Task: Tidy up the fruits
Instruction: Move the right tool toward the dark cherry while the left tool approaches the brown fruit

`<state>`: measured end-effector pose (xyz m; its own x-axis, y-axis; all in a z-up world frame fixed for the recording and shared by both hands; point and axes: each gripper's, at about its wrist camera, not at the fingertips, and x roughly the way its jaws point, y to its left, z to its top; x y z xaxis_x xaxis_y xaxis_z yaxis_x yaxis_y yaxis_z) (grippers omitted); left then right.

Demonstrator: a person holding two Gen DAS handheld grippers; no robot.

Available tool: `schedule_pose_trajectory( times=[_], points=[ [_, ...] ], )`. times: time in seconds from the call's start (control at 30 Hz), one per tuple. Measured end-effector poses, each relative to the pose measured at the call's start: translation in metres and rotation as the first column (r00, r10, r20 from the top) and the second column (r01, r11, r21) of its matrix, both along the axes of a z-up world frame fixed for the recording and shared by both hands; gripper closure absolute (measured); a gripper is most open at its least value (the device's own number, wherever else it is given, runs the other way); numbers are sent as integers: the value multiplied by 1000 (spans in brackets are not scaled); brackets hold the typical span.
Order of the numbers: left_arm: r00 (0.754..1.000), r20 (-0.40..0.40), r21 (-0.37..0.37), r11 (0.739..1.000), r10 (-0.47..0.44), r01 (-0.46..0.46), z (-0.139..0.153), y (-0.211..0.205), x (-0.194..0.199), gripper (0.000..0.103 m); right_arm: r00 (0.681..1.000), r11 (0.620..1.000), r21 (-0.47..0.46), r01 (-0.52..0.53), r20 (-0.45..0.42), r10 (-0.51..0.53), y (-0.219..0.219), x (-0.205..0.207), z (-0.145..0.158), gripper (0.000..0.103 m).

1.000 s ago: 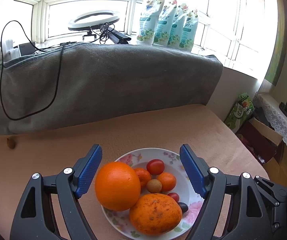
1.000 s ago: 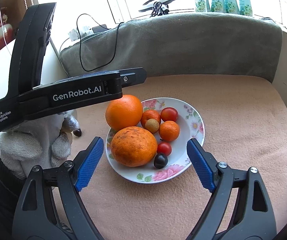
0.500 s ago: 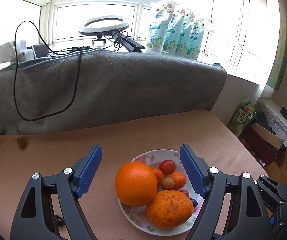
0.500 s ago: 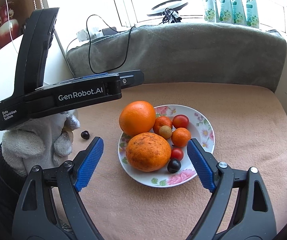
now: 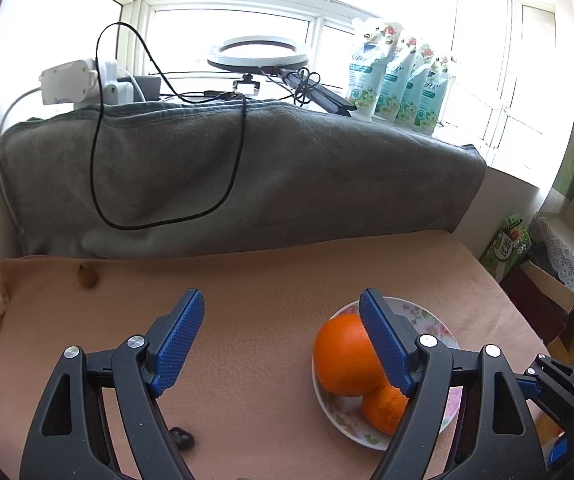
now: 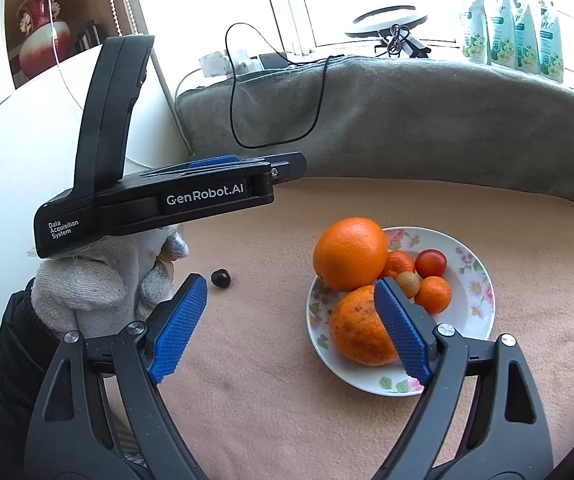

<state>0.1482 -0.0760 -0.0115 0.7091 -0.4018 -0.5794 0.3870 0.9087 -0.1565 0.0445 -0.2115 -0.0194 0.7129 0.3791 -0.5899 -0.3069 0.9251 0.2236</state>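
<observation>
While nearly all the fruit sits on the plate (image 6: 481,280), one dark fruit (image 6: 221,279) lies apart on the counter (image 6: 271,360). Both the left gripper (image 5: 281,342) and the right gripper (image 6: 291,330) have their fingers spread wide, holding nothing.

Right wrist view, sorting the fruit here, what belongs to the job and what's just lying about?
Belongs to the job:
floral plate
large orange
speckled orange
two small mandarins
red cherry tomato
small tan fruit
dark loose fruit on the peach cloth

Just lying about:
ring light
refill pouches
black cable
red vase
</observation>
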Motion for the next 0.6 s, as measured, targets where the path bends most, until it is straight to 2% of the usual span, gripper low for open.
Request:
schedule_pose_trajectory(
  times=[0.3,0.6],
  points=[
    [993,-20,-5,993,119,-119,-14,62,15,23,994,994,8,-105,-3,105,46,12,-2,15],
    [970,-46,-4,971,238,-239,-33,122,34,23,981,983,6,-186,-62,186,93,34,-25,15]
  ],
)
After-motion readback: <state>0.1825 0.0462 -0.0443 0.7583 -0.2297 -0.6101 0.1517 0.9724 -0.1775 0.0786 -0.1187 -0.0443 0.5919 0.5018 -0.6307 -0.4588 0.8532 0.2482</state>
